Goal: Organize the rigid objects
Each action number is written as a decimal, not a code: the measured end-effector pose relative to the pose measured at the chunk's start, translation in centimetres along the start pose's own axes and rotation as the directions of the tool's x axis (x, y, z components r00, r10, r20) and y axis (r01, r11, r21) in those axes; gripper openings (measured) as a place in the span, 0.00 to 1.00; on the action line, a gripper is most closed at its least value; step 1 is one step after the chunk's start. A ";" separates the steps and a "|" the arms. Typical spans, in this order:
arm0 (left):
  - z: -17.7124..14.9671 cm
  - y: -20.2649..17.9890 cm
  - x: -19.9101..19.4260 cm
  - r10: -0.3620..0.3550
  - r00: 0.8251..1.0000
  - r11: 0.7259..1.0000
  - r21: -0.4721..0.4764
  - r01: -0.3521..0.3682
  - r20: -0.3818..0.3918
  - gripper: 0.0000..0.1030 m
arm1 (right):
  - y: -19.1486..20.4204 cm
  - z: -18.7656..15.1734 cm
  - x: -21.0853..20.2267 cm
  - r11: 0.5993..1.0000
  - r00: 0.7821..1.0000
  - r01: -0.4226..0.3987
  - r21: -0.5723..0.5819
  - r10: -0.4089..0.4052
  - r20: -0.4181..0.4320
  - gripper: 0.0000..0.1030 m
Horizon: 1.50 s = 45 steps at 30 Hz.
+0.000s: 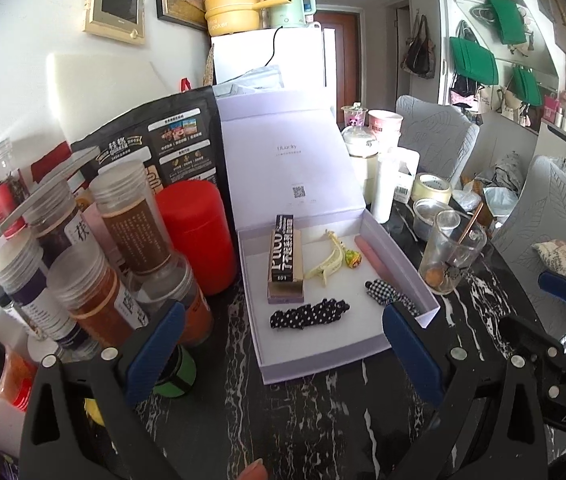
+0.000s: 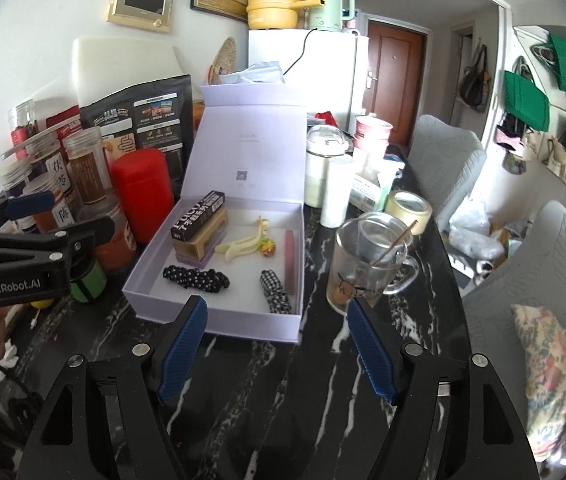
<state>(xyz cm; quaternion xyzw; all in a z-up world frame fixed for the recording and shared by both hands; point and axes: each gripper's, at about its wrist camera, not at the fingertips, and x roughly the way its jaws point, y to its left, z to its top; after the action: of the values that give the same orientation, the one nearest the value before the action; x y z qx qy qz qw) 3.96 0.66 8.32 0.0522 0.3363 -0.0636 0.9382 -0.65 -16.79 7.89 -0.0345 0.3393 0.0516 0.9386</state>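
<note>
A: Start at the left. What stands there?

B: In the left wrist view, a crowd of spice jars [image 1: 131, 220] fills the nine o'clock side, with a red canister [image 1: 199, 236] just to their right and a black pouch [image 1: 151, 140] leaning behind them.

A: And the left claw [image 1: 283, 344]?

B: Its blue pads are spread wide, with nothing between them but the near edge of the box and the dark marble bench [image 1: 323, 412]. It holds nothing.

A: Where are the things being tidied?

B: In the pale lilac box [image 1: 403, 264] at the centre, its lid standing upright at twelve o'clock. Inside, at ten o'clock, a black tube carton [image 1: 283, 252] lies on top of a tan block. Right of it lie a cream hair clip [image 1: 329, 264] and a small candy [image 1: 350, 258] touching its tip. A pink stick [image 1: 373, 254] lies along the right wall. At six o'clock a black dotted scrunchie [image 1: 309, 314] lies flat, and a checked bow [image 1: 387, 294] sits at four o'clock.

A: Further right?

B: A glass mug [image 2: 367, 264] with a thin stick in it stands just beside the box at three o'clock, and a roll of tape [image 2: 409, 208] sits behind it.

A: The right claw [image 2: 279, 352]?

B: Its jaws gape apart over the bench, just short of the box's front wall, gripping nothing. A cushion [image 2: 555, 364] lies at its four o'clock.
</note>
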 end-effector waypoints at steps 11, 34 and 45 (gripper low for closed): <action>-2.0 0.4 -1.4 0.007 1.000 1.000 -0.027 -0.007 -0.012 0.98 | 1.0 -1.3 -0.9 0.999 0.999 0.041 0.012 -0.041 0.006 0.71; -3.2 0.7 -3.0 0.023 1.000 1.000 -0.017 -0.023 -0.007 0.98 | 2.2 -2.1 -1.4 1.000 1.000 0.019 0.010 -0.019 -0.015 0.71; -3.1 0.5 -2.9 0.015 1.000 1.000 -0.011 -0.015 -0.012 0.98 | 2.0 -2.2 -1.3 1.000 0.999 0.025 0.017 -0.024 -0.023 0.71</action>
<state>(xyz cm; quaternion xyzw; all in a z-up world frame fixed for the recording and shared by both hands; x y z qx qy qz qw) -0.07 1.79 7.82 0.0498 0.3417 -0.0542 0.9369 -3.30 -15.11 6.94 -0.0309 0.3498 0.0366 0.9356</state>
